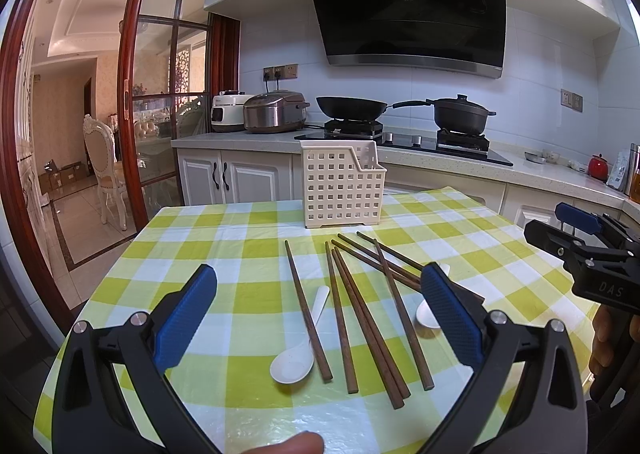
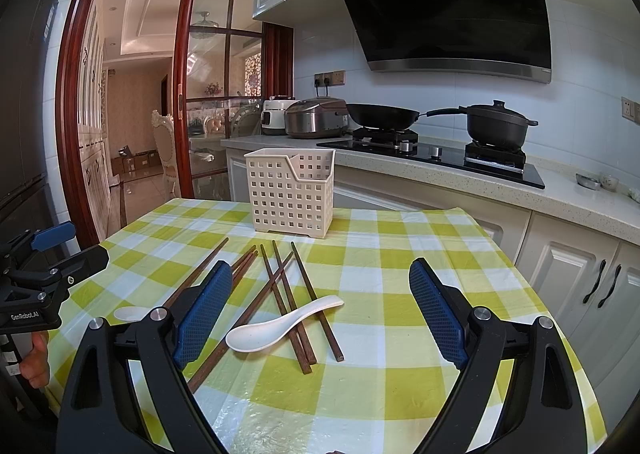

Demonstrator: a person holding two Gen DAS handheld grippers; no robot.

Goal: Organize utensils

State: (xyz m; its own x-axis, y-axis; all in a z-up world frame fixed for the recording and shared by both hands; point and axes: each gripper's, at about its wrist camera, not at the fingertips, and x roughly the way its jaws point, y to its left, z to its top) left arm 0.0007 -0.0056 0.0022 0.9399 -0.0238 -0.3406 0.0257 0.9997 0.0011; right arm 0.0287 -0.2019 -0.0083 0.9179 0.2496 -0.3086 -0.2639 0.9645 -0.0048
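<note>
Chopsticks (image 1: pixel 352 318) of dark wood lie scattered on the green-and-white checked tablecloth (image 1: pixel 240 222), several crossing one another in a loose pile near the middle of the table; a white spoon (image 1: pixel 298 346) rests just left of them in the left wrist view, its bowl toward the near edge, touching the leftmost stick; a second white spoon (image 2: pixel 280 320) lies across the right-hand sticks in the right wrist view; a white slotted basket (image 1: pixel 340 184) stands upright at the far side of the table, beyond the pile, apart from the sticks; the left gripper (image 1: pixel 318 306) hovers over the near side with its blue pads (image 1: pixel 186 318) spread wide, grasping nothing; the right gripper (image 2: pixel 320 306) likewise hangs released above the table, jaws wide apart; behind the table runs a counter with a wok (image 1: pixel 352 107), a lidded pot (image 1: pixel 460 114) and a rice cooker (image 1: pixel 274 111).
</note>
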